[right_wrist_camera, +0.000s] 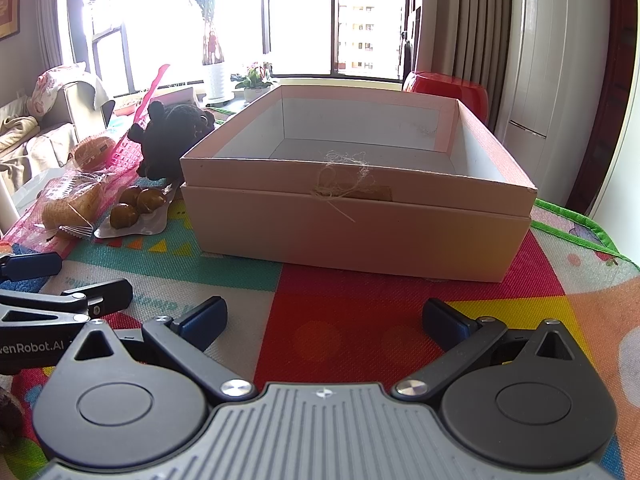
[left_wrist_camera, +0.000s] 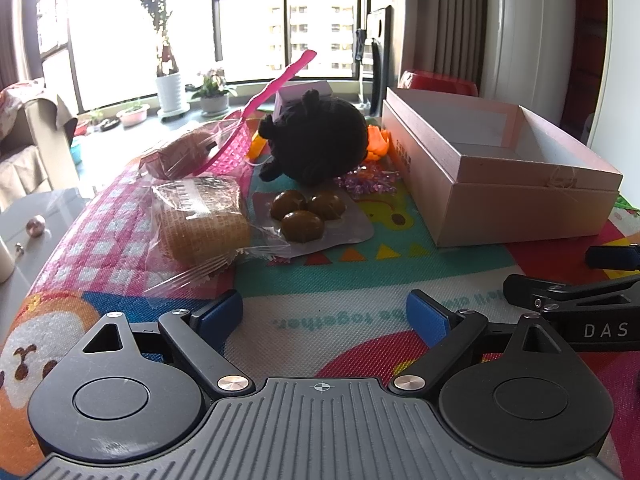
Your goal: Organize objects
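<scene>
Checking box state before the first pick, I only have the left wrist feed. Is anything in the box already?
Observer: No. The right wrist view looks into the box and its floor is bare.
Operator: Right gripper, holding anything?
Observer: No, the right gripper is open and empty, low over the mat in front of the box.
Operator: Anything on the box's near wall?
Observer: A tuft of loose string hangs at the middle of the near rim.
</scene>
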Available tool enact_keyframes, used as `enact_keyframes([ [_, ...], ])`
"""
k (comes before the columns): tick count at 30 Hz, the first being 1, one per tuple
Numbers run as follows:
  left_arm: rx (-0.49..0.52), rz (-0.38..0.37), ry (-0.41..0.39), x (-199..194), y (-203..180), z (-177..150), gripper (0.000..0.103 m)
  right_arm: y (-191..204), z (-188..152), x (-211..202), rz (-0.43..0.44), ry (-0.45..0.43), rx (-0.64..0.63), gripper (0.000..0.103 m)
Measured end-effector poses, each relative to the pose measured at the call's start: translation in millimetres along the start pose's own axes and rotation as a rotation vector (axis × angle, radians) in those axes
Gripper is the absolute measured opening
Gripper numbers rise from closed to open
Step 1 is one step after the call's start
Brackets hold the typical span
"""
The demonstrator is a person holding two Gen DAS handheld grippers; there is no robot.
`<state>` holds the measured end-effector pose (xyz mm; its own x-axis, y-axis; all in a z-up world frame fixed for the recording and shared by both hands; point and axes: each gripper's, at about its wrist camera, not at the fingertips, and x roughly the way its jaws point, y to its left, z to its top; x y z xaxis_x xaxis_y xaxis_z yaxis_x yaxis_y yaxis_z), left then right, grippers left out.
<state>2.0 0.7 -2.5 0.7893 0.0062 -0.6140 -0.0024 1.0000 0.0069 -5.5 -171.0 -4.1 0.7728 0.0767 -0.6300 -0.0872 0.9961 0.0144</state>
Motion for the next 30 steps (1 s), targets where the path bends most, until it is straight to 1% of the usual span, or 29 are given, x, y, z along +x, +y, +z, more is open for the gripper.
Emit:
enact_keyframes([
  [4, -0.005, -0.006, 0.000, -4, -1, 0, 0.094, 0, 0, 1, 0.000, 0.000, 0.000, 0.103],
  [7, -0.037, -0.044, 0.012, -9, 6, 3, 0.093, 0, 0, 1, 0.001, 0.000, 0.001, 0.103],
  [9, -0.057, -0.065, 0.014, -20, 16, 6, 0.090, 1, 1, 3, 0.002, 0.000, 0.003, 0.103],
  [10, -0.057, -0.060, -0.006, -27, 20, 8, 0.090, -1, 1, 1, 0.004, -0.001, 0.005, 0.103],
  [13, -0.074, 0.034, -0.097, -40, 39, 20, 0.090, -1, 1, 0, 0.005, -0.003, 0.006, 0.103],
  [14, -0.094, 0.048, -0.118, -38, 47, 25, 0.090, -1, 1, 0, 0.005, -0.002, 0.005, 0.103],
  [15, -0.118, 0.060, -0.116, -32, 55, 30, 0.090, -1, 1, 0, 0.004, -0.001, 0.005, 0.103],
  [16, -0.133, 0.065, -0.093, -23, 61, 36, 0.090, -1, 1, 0, 0.005, -0.001, 0.005, 0.103],
  [20, -0.118, 0.072, -0.007, 14, 69, 49, 0.089, -1, 3, 1, 0.012, 0.011, -0.004, 0.103],
  [22, -0.135, 0.030, 0.031, 27, 74, 52, 0.083, -2, 6, 3, 0.022, 0.035, -0.013, 0.103],
  [23, -0.147, 0.015, 0.037, 29, 76, 52, 0.064, -2, 8, 4, 0.029, 0.052, -0.020, 0.103],
  [24, -0.157, 0.025, 0.032, 28, 77, 51, 0.060, -3, 11, 5, 0.038, 0.070, -0.028, 0.103],
  [27, -0.192, 0.030, 0.021, 18, 86, 48, 0.058, -2, 12, 6, 0.036, 0.085, -0.040, 0.103],
  [30, -0.194, -0.020, -0.027, -4, 96, 40, 0.058, -1, 19, 9, 0.032, 0.132, -0.034, 0.103],
])
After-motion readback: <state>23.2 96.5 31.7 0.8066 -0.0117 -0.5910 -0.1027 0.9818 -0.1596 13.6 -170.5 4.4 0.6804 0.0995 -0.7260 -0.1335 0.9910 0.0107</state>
